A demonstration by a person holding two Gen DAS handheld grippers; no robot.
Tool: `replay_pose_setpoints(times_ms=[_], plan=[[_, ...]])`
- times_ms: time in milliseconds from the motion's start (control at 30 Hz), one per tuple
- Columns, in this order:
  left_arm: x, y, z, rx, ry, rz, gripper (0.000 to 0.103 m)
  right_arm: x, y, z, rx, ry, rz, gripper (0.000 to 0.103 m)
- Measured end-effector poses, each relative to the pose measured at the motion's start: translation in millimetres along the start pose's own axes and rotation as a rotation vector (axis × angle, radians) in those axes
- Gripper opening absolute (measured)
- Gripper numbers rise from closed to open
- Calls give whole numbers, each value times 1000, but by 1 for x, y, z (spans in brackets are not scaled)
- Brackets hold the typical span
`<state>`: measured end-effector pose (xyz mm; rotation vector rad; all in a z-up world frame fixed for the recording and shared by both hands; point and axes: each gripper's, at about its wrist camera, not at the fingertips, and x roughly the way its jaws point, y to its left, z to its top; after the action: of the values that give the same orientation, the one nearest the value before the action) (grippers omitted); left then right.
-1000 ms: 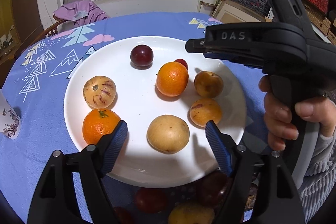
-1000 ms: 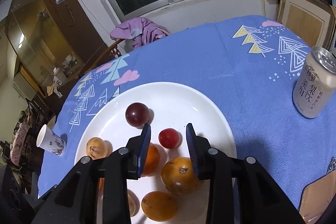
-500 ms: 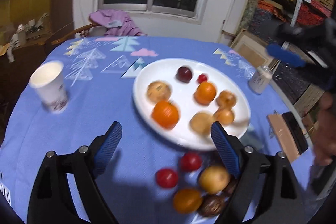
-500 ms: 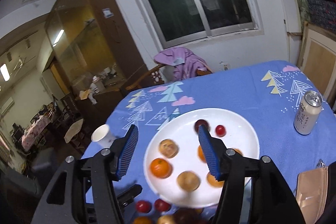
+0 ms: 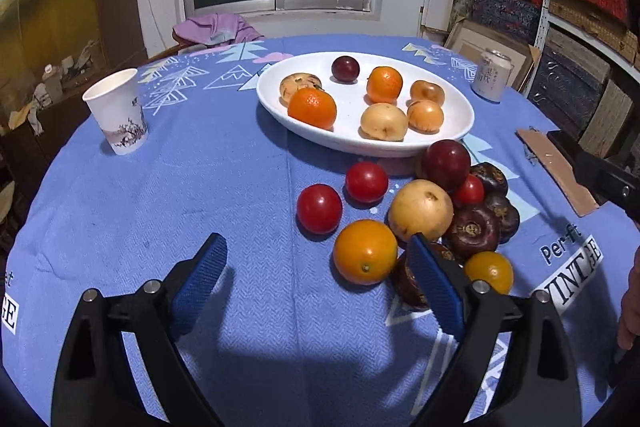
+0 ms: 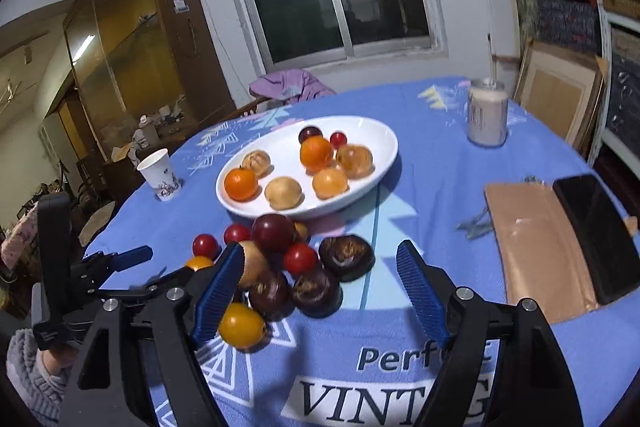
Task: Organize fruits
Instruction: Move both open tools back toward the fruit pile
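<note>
A white oval plate sits on the blue-clothed tabletop and serves as the landmark. On the plate lie two oranges, one at its near left rim and one further back, a dark plum at the far side, a speckled pale fruit behind the near orange, a yellow-tan fruit at the near rim, and two amber fruits to its right; the right wrist view also shows a small red fruit beside the plum. Just in front of the plate, off it on the cloth, a loose heap gathers: two red tomatoes, a large dark red plum touching the plate's near edge, a pale yellow fruit, an orange, several dark brown fruits and a small yellow-orange fruit. The left gripper hovers low over the cloth in front of the heap, jaws spread wide and holding nothing, its right finger just beside the orange and a brown fruit. The right gripper hangs in front of the heap too, jaws spread and empty, the brown fruits lying between and beyond its fingers. A paper cup stands well left of the plate, a drink can to its right, and a dark phone on a brown card lies further right.
</note>
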<state>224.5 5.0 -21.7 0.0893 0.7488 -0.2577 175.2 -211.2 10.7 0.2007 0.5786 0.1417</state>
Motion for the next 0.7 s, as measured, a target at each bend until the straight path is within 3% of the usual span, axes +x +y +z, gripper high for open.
replay_pose_setpoints(times_ms=[267, 400, 533, 600, 700], plan=[[14, 14, 1, -52, 65, 7, 95, 11, 15, -9, -69, 29, -24, 82], [0, 27, 4, -40, 37, 114, 95, 18, 17, -12, -73, 56, -32, 82], [-10, 46, -1, -113, 38, 51, 95, 18, 18, -13, -79, 58, -21, 82], [-14, 39, -3, -85, 12, 33, 95, 18, 21, -14, -95, 59, -16, 82], [-10, 20, -7, 7, 1, 68, 95, 19, 28, -18, -137, 64, -19, 82]])
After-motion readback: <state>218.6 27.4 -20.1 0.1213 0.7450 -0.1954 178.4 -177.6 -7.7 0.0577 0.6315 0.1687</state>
